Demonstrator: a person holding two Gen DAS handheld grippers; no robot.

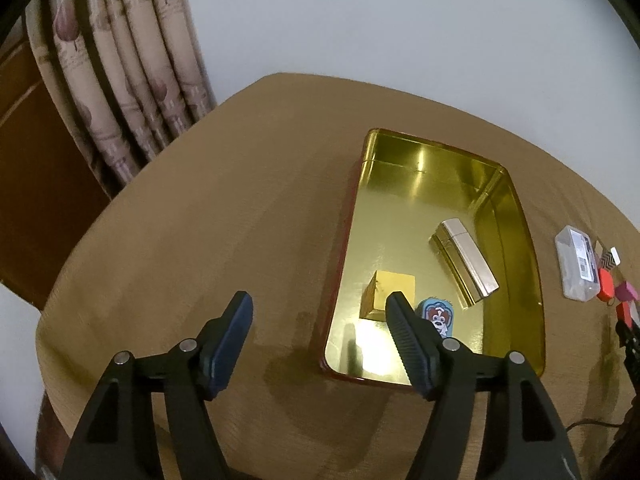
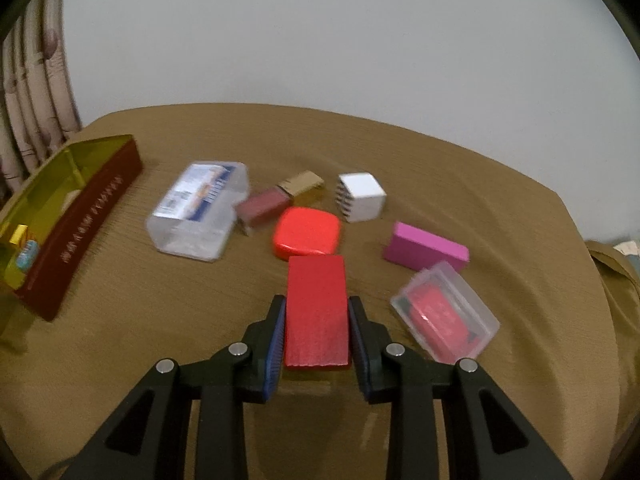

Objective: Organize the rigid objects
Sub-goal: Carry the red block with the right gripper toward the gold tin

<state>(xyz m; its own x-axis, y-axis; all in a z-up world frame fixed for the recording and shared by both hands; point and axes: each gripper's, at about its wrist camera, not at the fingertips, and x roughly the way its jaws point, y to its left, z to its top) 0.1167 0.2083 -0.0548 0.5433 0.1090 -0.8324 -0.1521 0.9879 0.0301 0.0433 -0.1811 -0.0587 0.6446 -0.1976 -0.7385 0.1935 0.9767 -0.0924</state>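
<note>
The right tongs [image 2: 316,328] are pinching a red block [image 2: 316,312] between their two pads. I cannot tell if the block is lifted or resting on the brown counter [image 2: 160,320]. Just past its far end lies a flat red case [image 2: 307,235] with round corners. To the right of the block sit a clear box with a red thing inside [image 2: 446,316] and, a bit farther, a pink block [image 2: 426,249]. To the left is a bigger clear box with a label [image 2: 198,210]. Farther back are a dark red tube with a gold cap [image 2: 276,200] and a white cube [image 2: 362,196].

The left tongs [image 1: 320,312] are spread wide and hold nothing. They hang over the near edge of the gold tin [image 1: 516,216], which is open. Inside it, near the front, are a gold cube [image 1: 388,294] and a small blue dog tag [image 1: 438,316]. Farther in lies a long shiny gold box [image 1: 466,264].

The step in hand looks like picking up the red block to put it away. Next, the block likely needs to go left, over the tin's red wall, and down onto a bare spot of the gold floor without bumping the things already there.
</note>
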